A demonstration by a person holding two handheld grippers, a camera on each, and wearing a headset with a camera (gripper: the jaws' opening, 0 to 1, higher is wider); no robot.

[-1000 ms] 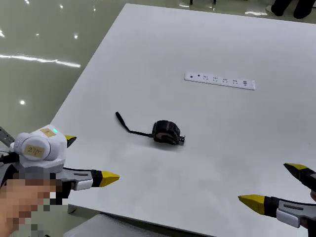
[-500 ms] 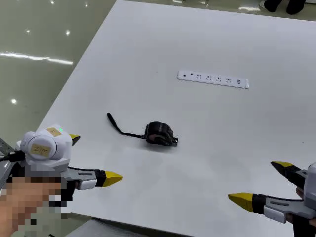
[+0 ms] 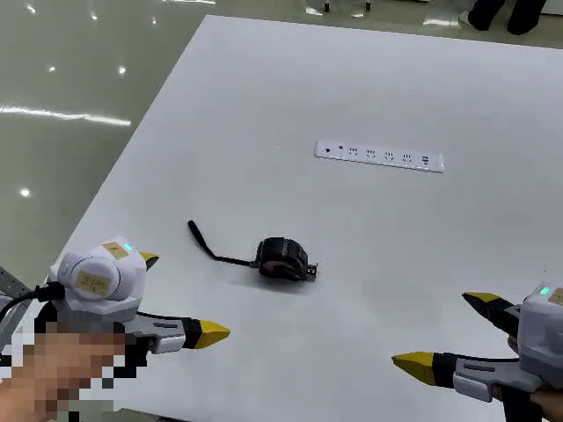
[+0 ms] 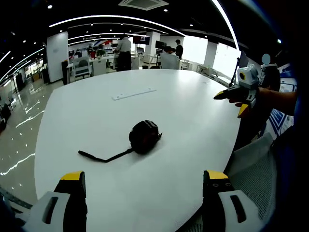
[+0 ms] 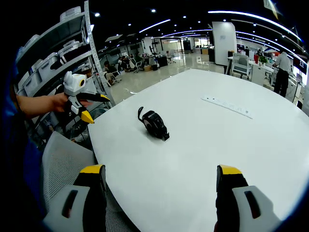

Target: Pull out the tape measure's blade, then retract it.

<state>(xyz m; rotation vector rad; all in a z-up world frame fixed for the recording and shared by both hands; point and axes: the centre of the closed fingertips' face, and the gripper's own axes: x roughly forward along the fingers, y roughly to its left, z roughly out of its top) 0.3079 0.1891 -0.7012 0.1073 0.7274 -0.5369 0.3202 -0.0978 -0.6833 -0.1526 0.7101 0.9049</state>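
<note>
A black tape measure (image 3: 283,258) lies on the white table (image 3: 352,79), its black wrist strap (image 3: 204,243) trailing to the left. No blade is drawn out of it. The same tape measure (image 4: 144,136) sits ahead of the left gripper's jaws, and the tape measure (image 5: 155,123) is ahead of the right one's too. My left gripper (image 3: 180,294) is open at the table's near left corner, well short of the case. My right gripper (image 3: 449,332) is open at the near right, also apart from it. Both hold nothing.
A white power strip (image 3: 379,156) lies flat farther back on the table. The table's near edge (image 3: 264,413) runs just under both grippers. Shiny floor lies to the left. A grey mesh chair seat (image 5: 63,164) stands by the table edge.
The head camera has shifted. Both grippers have come up a little nearer the tape measure, which lies in the same place. Both stay open.
</note>
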